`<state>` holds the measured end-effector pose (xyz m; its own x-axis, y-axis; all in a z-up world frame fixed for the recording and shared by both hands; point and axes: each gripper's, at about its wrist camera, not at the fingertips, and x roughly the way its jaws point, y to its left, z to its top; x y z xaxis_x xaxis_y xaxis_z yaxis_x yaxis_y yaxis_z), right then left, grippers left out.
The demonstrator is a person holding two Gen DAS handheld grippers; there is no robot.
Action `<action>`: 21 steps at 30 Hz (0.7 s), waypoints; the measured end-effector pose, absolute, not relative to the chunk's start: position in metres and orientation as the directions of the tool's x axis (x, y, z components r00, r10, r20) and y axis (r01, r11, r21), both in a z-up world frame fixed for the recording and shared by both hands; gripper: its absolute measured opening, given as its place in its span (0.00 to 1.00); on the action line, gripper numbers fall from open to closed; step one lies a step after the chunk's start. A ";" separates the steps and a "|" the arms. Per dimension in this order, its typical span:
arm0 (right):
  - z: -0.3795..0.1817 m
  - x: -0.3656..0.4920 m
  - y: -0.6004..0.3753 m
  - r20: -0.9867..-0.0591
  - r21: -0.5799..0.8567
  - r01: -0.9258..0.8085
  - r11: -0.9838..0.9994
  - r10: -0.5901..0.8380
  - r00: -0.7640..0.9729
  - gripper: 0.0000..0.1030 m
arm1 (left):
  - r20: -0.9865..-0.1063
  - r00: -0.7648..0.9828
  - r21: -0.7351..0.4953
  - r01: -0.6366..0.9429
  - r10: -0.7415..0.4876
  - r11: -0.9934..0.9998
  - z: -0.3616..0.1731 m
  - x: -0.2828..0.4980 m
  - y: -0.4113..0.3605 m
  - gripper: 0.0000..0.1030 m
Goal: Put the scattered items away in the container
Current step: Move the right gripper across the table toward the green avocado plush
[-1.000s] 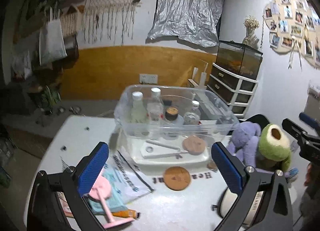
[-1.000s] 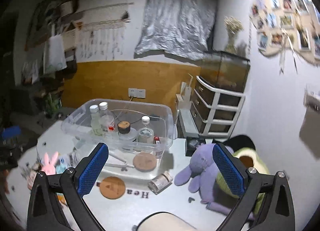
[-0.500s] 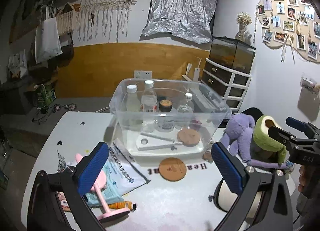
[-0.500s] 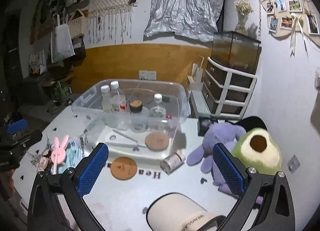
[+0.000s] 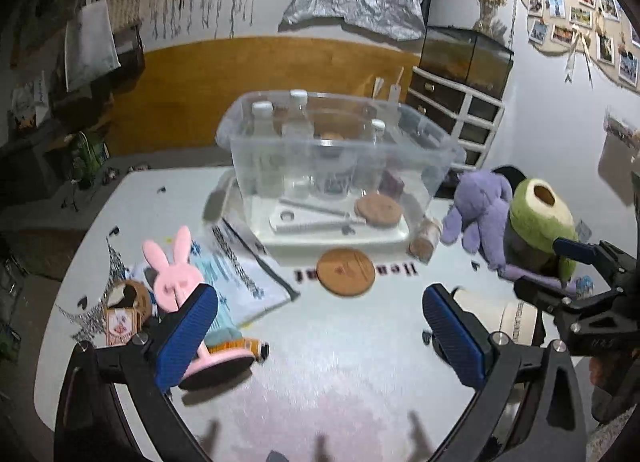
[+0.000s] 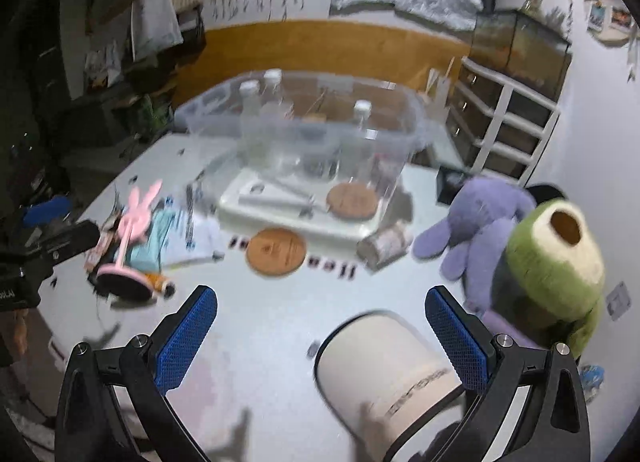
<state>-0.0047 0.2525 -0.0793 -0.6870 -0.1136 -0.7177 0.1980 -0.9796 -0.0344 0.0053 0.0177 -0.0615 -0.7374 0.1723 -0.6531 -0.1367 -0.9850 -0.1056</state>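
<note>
Left gripper (image 5: 320, 336): jaws apart, empty, above the white table (image 5: 328, 362).
Right gripper (image 6: 320, 336): jaws apart, empty; cream cup (image 6: 384, 374) lying between the fingers (contact cannot be told).
Container (image 5: 336, 157): clear bin, mid-table, bottles inside.
Scattered items: cork coaster (image 5: 346, 272) just before the bin; pink rabbit stand (image 5: 176, 282) at left; purple plush (image 6: 480, 221) at right.

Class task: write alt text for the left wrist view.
An open left claw hovers over a white table facing a clear bin of bottles, with a pink bunny stand, cork coaster and purple plush scattered around.
</note>
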 end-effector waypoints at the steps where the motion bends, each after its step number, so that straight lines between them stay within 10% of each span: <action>1: -0.086 -0.004 0.252 -0.735 -0.020 0.197 -0.980 -0.119 -0.667 1.00 | -0.661 -0.730 -0.106 -0.142 0.177 -0.984 -0.064 0.006 0.019 1.00; 21: -0.159 0.023 0.328 -0.883 0.098 -0.030 -0.995 -0.073 -0.464 1.00 | -0.800 -0.525 -0.162 -0.278 0.291 -0.947 -0.134 0.002 0.075 1.00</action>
